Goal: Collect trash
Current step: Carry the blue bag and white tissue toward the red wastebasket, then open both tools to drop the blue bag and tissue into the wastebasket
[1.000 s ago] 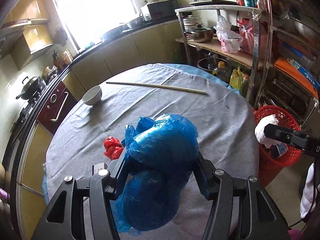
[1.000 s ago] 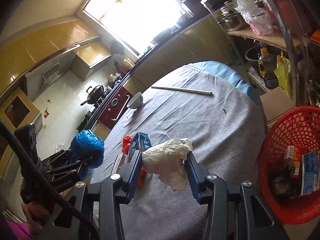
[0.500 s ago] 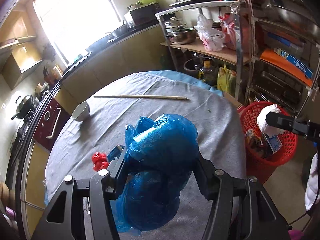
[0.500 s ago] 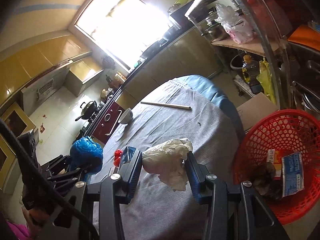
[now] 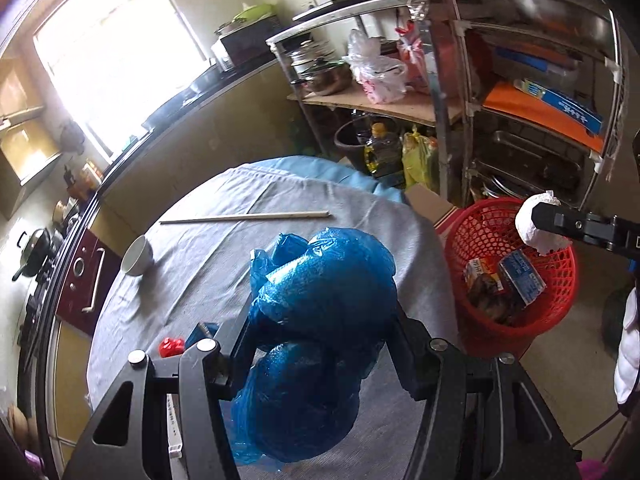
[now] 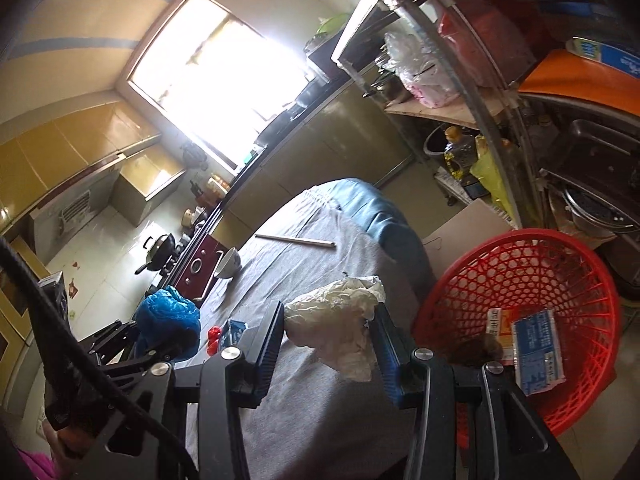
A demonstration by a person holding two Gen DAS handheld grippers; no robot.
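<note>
My left gripper [image 5: 320,316] is shut on a bulging blue plastic bag [image 5: 316,312], held above the grey-clothed round table [image 5: 224,248]. My right gripper [image 6: 330,332] is shut on a crumpled white tissue [image 6: 336,332] near the table's right edge. A red mesh basket [image 5: 516,264] stands on the floor to the right of the table, with cartons and scraps inside. In the left wrist view the right gripper [image 5: 538,226] and its white tissue [image 5: 540,232] hang over the basket's far rim. In the right wrist view the left gripper [image 6: 160,332] with the blue bag [image 6: 166,316] is at the left.
On the table lie a white bowl [image 5: 138,258], a long stick [image 5: 244,218], a red scrap [image 5: 170,346] and a small blue packet [image 6: 232,332]. A metal shelf rack [image 5: 452,92] full of pots and bags stands behind the basket. A cardboard box [image 5: 430,204] sits between table and basket.
Both grippers have moved to the right toward the red basket, each keeping its load. The basket now fills more of both views.
</note>
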